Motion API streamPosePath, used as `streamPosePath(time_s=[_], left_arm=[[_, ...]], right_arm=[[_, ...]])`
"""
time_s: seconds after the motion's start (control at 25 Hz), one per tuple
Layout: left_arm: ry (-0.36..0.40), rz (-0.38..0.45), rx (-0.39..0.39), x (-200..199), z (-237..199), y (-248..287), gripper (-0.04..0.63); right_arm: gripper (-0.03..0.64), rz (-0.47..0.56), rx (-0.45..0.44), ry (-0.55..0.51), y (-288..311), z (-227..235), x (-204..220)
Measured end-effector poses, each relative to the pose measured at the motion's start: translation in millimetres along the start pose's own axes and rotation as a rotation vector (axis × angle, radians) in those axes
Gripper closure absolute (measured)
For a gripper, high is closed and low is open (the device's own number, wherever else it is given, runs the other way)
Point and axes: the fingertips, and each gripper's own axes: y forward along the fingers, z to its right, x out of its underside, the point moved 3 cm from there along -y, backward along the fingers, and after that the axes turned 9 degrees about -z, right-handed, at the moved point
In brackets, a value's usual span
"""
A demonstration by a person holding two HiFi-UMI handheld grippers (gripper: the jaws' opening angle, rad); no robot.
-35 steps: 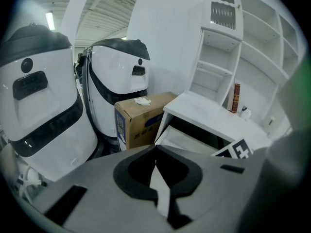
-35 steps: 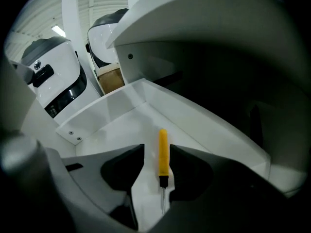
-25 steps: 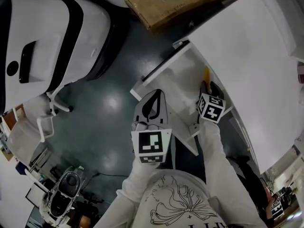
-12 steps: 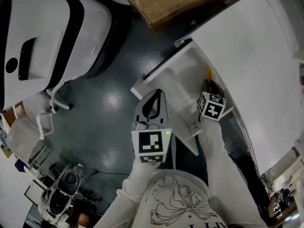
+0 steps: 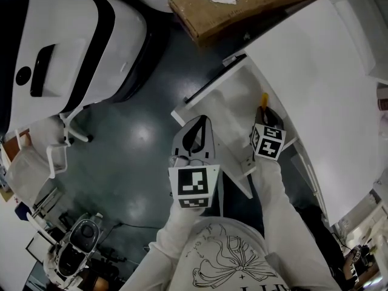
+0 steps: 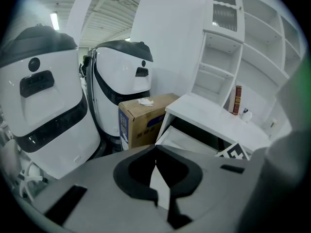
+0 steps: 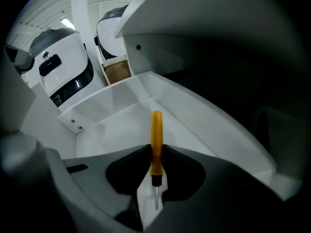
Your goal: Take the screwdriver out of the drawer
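An orange-handled screwdriver (image 7: pixel 156 130) lies in the open white drawer (image 5: pixel 225 115), its handle end showing past my right gripper (image 5: pixel 262 109) in the head view. In the right gripper view the jaws of the right gripper (image 7: pixel 155 152) are closing, and their pads press on both sides of the handle. The metal tip points back toward the camera. My left gripper (image 5: pixel 202 121) hangs in front of the drawer's near corner above the floor. In the left gripper view the left gripper (image 6: pixel 155 150) is shut with nothing in it.
The white desk top (image 5: pixel 321 71) overhangs the drawer on the right. A cardboard box (image 5: pixel 242 2) stands behind it. A large white and black machine (image 5: pixel 66 47) fills the left. A chair base (image 5: pixel 68 137) stands on the dark floor. Shelves with a book (image 6: pixel 238 99) rise beyond the desk.
The right gripper stays over the screwdriver in the drawer and has barely shifted. The left gripper has not moved. The head view has shifted slightly.
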Motion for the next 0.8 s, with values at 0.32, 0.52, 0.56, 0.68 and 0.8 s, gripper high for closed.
streamPosePath(time_s=[0.32,0.52,0.56,0.68,0.8], left_arm=[[0.015,0.073,-0.009,-23.1,-1.0,-35.5,0.589],[0.03,0.154,-0.008,-49.5,2.9,-61.9,0.589],[0.033,0.169,-0.006,-54.6,4.3,-67.2,0.589],[0.041,0.212,-0.005,-69.5,7.3,-84.2,0.589],[0.046,0.252,-0.009,-82.1,9.9,-105.3,0.589]], right_arm=[[0.546,0.112,-0.016,-0.068,-65.8,-26.1,-21.3],[0.546,0.214,-0.034,-0.075,-116.7,-39.9,-46.6],[0.546,0.234,-0.038,-0.071,-127.4,-42.2,-51.6],[0.546,0.29,-0.047,-0.065,-159.6,-49.2,-66.7],[0.546,0.35,-0.056,-0.067,-193.5,-56.0,-80.7]])
